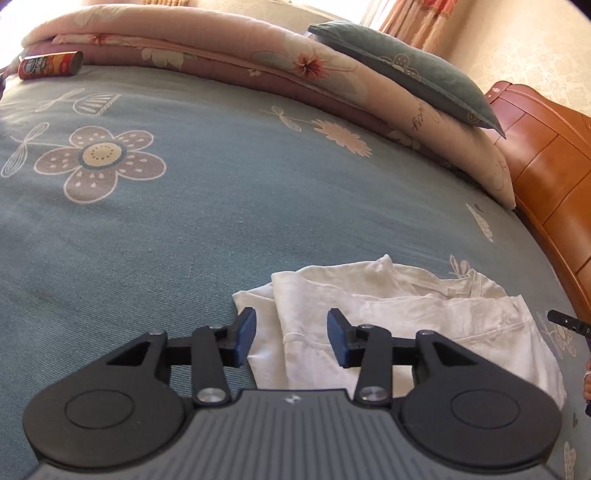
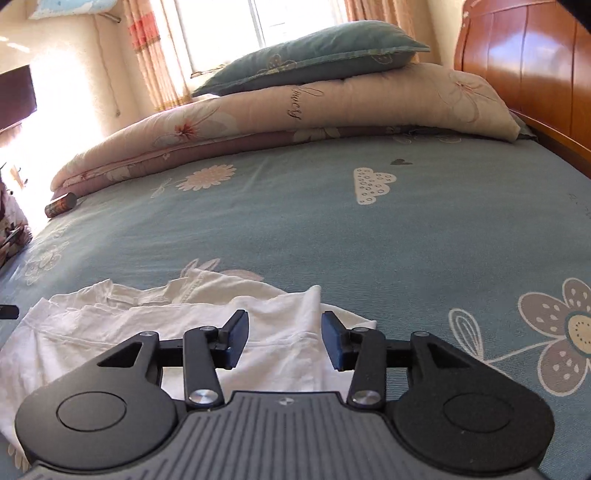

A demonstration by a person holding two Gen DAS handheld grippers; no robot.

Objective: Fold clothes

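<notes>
Centrally, the white garment (image 1: pixel 406 325) lay on the bed (image 1: pixel 184 229), on the blue patterned sheet near its close edge, partly doubled over itself: several layers and hems overlapped, with a neckline or collar showing at the far side (image 2: pixel 122 295). Whether it was a shirt or another top could not be settled. The stacked layers fit either a garment partway through folding or one loosely bunched and awaiting smoothing; the pictures did not decide between these.

Left hand-held gripper (image 1: pixel 291 338): jaws spread apart, nothing between them, held low just over the garment's left portion, one finger above the sheet beside the cloth's edge. Right hand-held gripper (image 2: pixel 282 341): likewise spread and empty, held over the garment's right portion, near a raised corner of fabric (image 2: pixel 314 295). Judgement: both sat on opposite sides of the cloth so that two edges could be pinched together, keeping a fold symmetric. A dark tip at the far right of the left view (image 1: pixel 569 321) was probably the other gripper.

Surroundings: a folded floral quilt (image 2: pixel 295 110) ran along the far side of the bed with a teal pillow (image 2: pixel 314 55) on top, well clear of the working area. A cylindrical snack can (image 1: pixel 50 65) lay on its side by the quilt. Wooden headboard (image 2: pixel 524 62) stood at right; curtained window (image 2: pixel 266 22) behind.
</notes>
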